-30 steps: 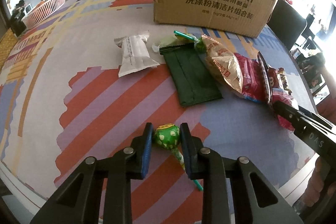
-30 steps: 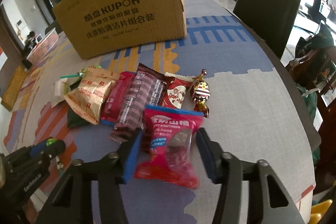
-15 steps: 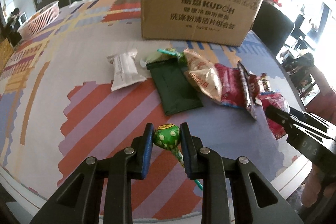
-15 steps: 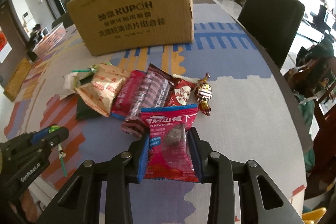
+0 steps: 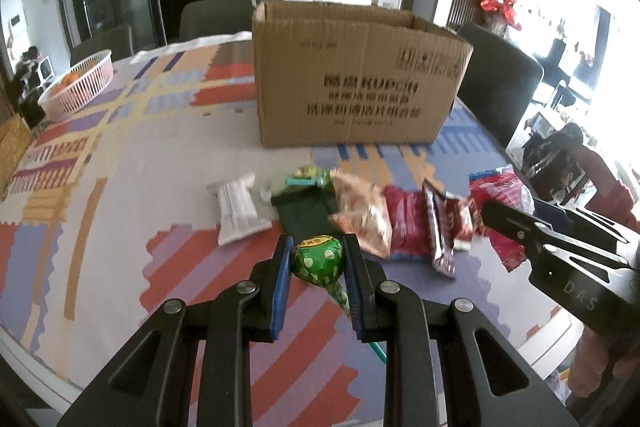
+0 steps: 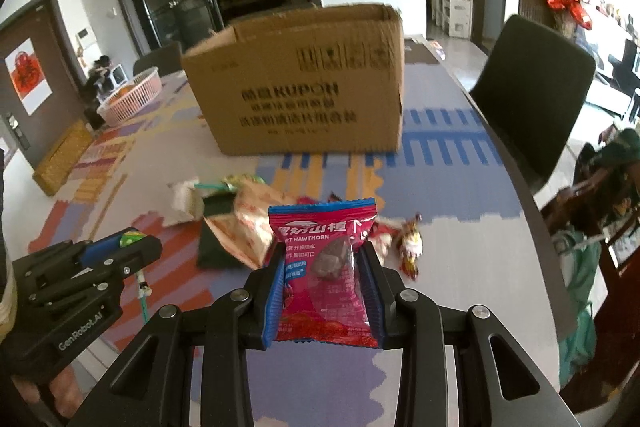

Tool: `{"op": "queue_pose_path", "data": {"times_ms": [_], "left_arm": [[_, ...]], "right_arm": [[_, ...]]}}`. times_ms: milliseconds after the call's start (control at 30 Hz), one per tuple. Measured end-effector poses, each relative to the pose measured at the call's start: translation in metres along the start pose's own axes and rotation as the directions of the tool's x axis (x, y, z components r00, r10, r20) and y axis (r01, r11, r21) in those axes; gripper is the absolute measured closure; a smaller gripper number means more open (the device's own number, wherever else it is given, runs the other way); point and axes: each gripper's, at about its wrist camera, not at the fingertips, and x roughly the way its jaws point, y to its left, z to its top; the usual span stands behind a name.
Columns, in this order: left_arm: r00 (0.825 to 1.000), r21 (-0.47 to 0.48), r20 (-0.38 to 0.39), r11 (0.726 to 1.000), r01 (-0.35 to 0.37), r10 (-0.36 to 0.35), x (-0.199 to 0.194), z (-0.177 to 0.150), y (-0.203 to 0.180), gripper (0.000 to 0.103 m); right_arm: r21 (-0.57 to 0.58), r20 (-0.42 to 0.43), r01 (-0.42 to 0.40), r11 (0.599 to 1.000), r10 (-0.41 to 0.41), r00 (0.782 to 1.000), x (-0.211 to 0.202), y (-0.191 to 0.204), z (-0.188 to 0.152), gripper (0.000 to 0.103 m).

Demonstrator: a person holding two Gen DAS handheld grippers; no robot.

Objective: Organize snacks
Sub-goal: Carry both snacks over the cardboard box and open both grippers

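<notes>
One brown cardboard box (image 5: pixel 360 79), printed "KUPOH". Left gripper (image 5: pixel 318 267) clamps one green-wrapped lollipop (image 5: pixel 318 261); right gripper (image 6: pixel 322 287) clamps one red "HAWTHORN" packet (image 6: pixel 320 267).

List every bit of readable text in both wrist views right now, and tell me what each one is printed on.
"KUPOH": cardboard box, front face; the Chinese lines under it are blurred.
"T HAWTHORN": red snack packet in the right gripper; its leading letters are cut off and its small print is unreadable.
"GenRobot.AI": left gripper body, seen from the right wrist.
"DAS": right gripper body, seen from the left wrist.
Green lollipop wrapper: unreadable.
</notes>
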Motion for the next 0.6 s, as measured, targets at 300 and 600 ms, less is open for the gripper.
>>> {"op": "queue_pose_path", "data": {"times_ms": [300,600], "left_arm": [[0.997,0.000,0.070,1.000,0.027,-0.027,0.003,0.043,0.004,0.078],[0.985,0.034,0.169,0.999,0.016,-0.022,0.007,0.091,0.003,0.078]], "right_arm": [[-0.032,0.079,-0.022,0.999,0.024,0.997,-0.001,0.007,0.044,0.067],[-0.032,0.152,-0.024,0.999,0.028,0.988,0.009,0.004,0.087,0.067]]}}
